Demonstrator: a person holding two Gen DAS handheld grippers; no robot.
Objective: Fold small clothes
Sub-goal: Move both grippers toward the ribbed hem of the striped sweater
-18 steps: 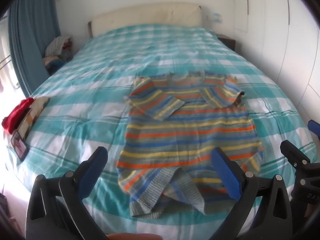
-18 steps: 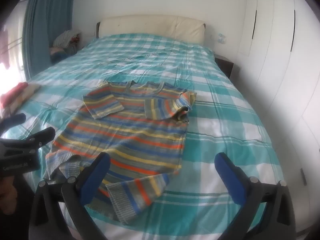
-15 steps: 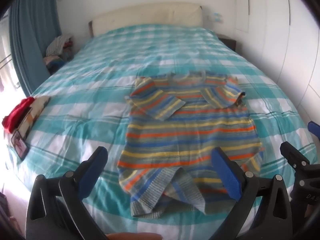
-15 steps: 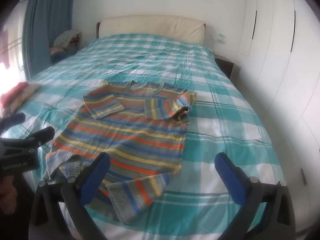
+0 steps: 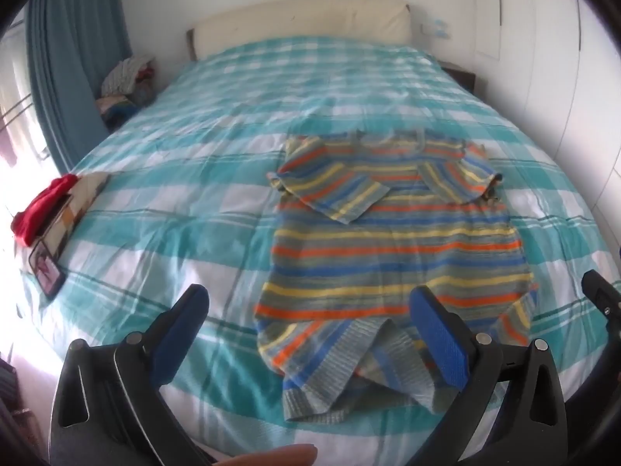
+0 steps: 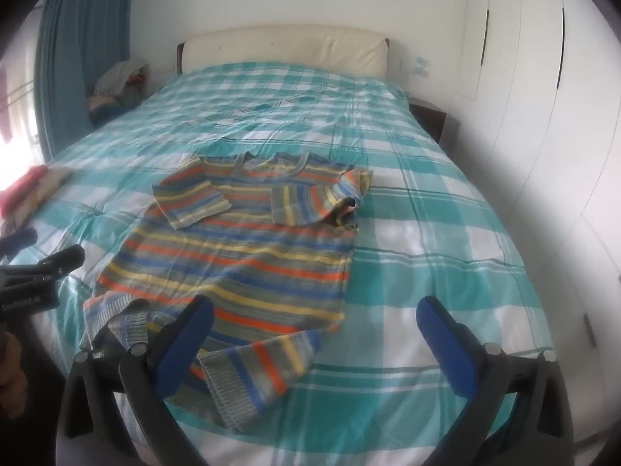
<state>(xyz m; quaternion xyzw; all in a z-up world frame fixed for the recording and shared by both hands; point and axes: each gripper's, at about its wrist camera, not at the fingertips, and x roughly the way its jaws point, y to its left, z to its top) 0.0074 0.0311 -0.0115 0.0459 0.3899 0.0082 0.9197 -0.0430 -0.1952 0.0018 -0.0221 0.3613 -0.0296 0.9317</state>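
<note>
Both sets of jaws are wide open and hold nothing. Up close, the left gripper (image 5: pixel 310 318) hangs over the near edge of the bed (image 5: pixel 217 178), with its blue pads (image 5: pixel 438 334) far apart. The right gripper (image 6: pixel 314 330) is beside it, and its blue pads (image 6: pixel 446 341) are far apart too. Just past them lies the sweater (image 5: pixel 392 248), flat on the blue and white checked cover. It has orange, yellow, blue and grey stripes. Its two long sleeves are folded in over the chest, and the bottom edge is bunched up and messy near the grippers. In the right view the sweater (image 6: pixel 240 252) sits to the left, and one loose striped end pokes out toward the camera. Off to the left edge of the bed is a red cloth (image 5: pixel 42 206) on a small folded pile. Farther back is the cream headboard (image 5: pixel 302 23). A pile of clothes (image 5: pixel 128 85) sits by the blue curtain (image 5: pixel 73 58), and white closet doors (image 6: pixel 543 77) are on the right.
</note>
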